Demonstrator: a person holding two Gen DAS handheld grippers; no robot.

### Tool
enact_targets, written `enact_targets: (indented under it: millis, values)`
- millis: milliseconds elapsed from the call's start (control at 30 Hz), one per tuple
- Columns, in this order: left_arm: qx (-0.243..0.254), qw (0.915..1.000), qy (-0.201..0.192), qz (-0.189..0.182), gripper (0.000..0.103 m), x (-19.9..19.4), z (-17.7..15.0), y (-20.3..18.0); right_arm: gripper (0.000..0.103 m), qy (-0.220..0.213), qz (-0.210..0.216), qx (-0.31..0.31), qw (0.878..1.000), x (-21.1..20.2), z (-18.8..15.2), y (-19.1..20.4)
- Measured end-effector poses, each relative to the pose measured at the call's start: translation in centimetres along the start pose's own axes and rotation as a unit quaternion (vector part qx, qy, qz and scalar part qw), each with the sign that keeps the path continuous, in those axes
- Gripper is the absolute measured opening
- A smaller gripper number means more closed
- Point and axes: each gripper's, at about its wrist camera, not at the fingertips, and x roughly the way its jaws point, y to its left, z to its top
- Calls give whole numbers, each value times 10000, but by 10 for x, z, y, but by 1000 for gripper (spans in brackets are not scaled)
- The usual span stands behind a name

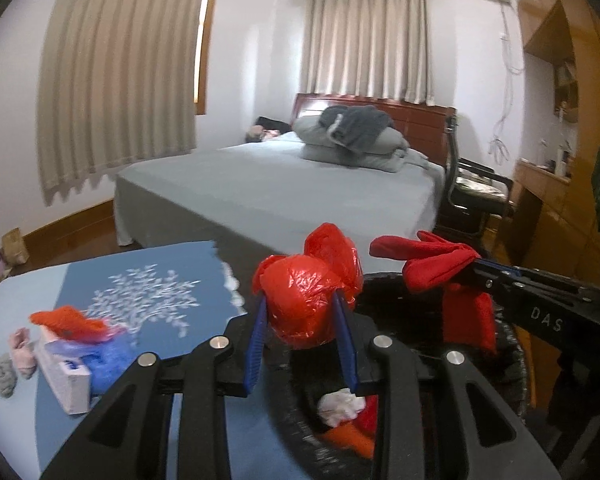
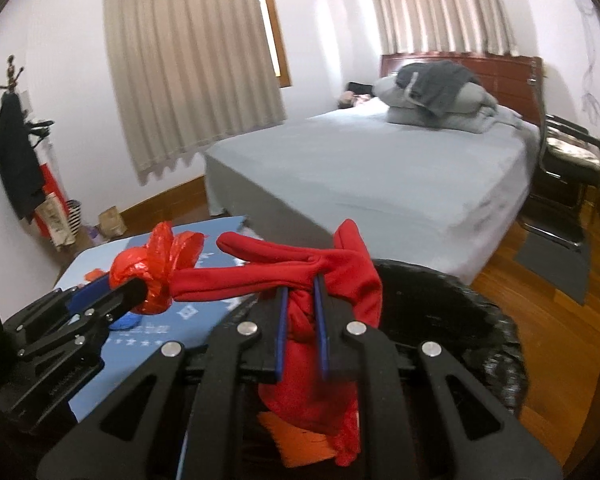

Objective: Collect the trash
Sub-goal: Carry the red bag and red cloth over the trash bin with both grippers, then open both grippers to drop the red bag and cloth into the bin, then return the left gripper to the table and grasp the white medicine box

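Note:
My left gripper (image 1: 300, 300) is shut on a crumpled red plastic bag (image 1: 308, 292) and holds it over the near rim of a black-lined trash bin (image 1: 512, 344). It also shows in the right wrist view (image 2: 148, 276). My right gripper (image 2: 300, 288) is shut on a red cloth (image 2: 320, 264) and holds it over the same bin (image 2: 496, 344); the cloth also shows in the left wrist view (image 1: 432, 264). Inside the bin lie white crumpled paper (image 1: 342, 404) and orange scraps (image 1: 348, 440).
A blue table (image 1: 168, 280) on the left holds an orange bag (image 1: 68, 320), a blue bag (image 1: 108, 364), a white box (image 1: 60, 376), a pink wad (image 1: 22, 346) and a grey wad (image 1: 2, 376). A bed (image 1: 280, 184) stands behind, a chair (image 1: 476, 192) at right.

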Motion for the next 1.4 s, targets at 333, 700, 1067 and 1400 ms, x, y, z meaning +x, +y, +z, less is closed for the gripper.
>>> enact_targets:
  millis: [333, 700, 1067, 1400]
  values:
    - [231, 9991, 73, -354, 32, 20, 2, -42, 11, 90, -362, 238, 9990, -4, -15, -43]
    - [311, 9977, 335, -509, 32, 42, -7, -59, 12, 314, -465, 347, 9978, 9, -29, -59]
    - [173, 9956, 623, -675, 61, 46, -14, -46, 63, 557, -752, 194, 9954, 16, -39, -60]
    - [37, 9991, 325, 254, 75, 13, -18, 5, 94, 194, -497, 211, 9984, 6, -31, -31]
